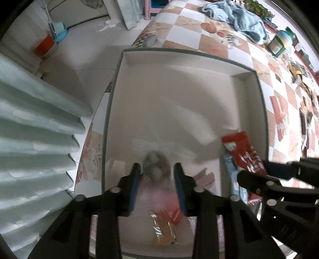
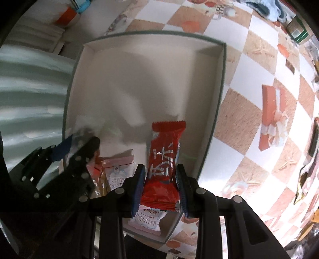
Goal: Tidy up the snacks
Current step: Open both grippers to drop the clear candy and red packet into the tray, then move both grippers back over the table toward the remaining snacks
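A white box with a grey-green rim lies on the checked tablecloth; it also shows in the right wrist view. My left gripper holds a clear and pink snack packet between its blue pads, low over the box's near end. My right gripper is shut on a red snack packet over the box's right side; the packet also shows in the left wrist view. Pink and white cranberry packets and a blue packet lie in the box.
A pale green ribbed cushion stands left of the box. Loose snacks lie along the table's right side, with a blue cloth and a green tin at the back. An orange gift-box print marks the tablecloth.
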